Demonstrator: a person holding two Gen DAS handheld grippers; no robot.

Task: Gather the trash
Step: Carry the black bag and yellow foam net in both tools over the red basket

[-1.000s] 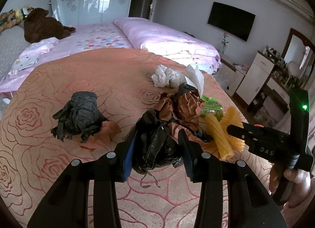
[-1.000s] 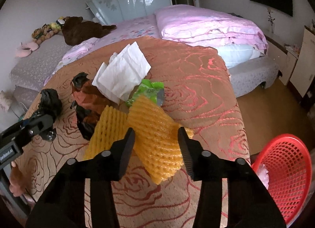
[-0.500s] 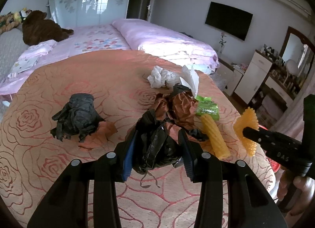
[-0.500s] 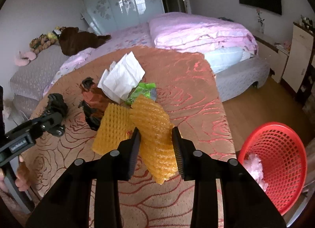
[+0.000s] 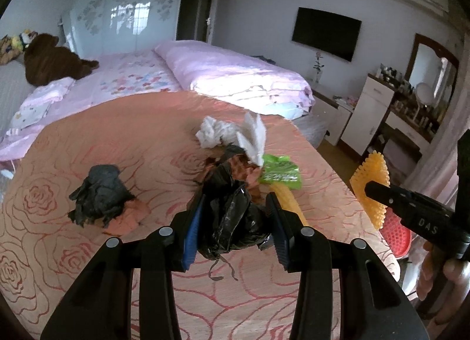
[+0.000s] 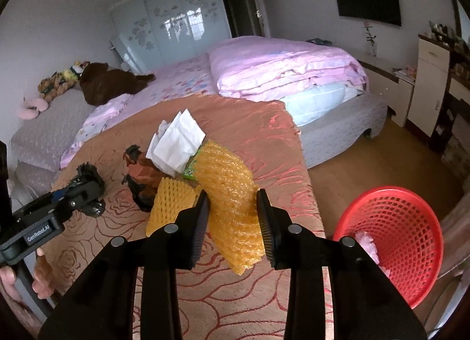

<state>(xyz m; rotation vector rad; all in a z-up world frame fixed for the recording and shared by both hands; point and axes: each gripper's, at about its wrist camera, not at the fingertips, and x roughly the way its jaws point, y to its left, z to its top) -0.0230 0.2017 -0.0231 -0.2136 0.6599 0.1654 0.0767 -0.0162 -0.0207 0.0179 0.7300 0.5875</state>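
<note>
My left gripper [image 5: 235, 219] is shut on a crumpled black plastic bag [image 5: 232, 231], held just above the rose-patterned tablecloth [image 5: 147, 140]. My right gripper [image 6: 233, 210] is shut on a yellow foam net [image 6: 232, 187], lifted clear of the table near its right edge; the left wrist view shows that net [image 5: 371, 175] past the table's edge. A second yellow net [image 6: 170, 202] lies flat on the cloth. Behind it sit a brown and black wrapper [image 6: 144, 175], white paper [image 6: 179, 143], a green wrapper [image 5: 280, 171] and a white tissue wad [image 5: 214, 133].
A red mesh basket [image 6: 411, 216] stands on the wooden floor right of the table with some pink trash inside. Another crumpled black bag [image 5: 98, 196] lies on orange paper [image 5: 129, 216] at the table's left. A pink bed [image 6: 279, 70] lies behind.
The right gripper closed tighter on the yellow net, lifted it off the table and carried it rightward. The left gripper rose slightly with the black bag.
</note>
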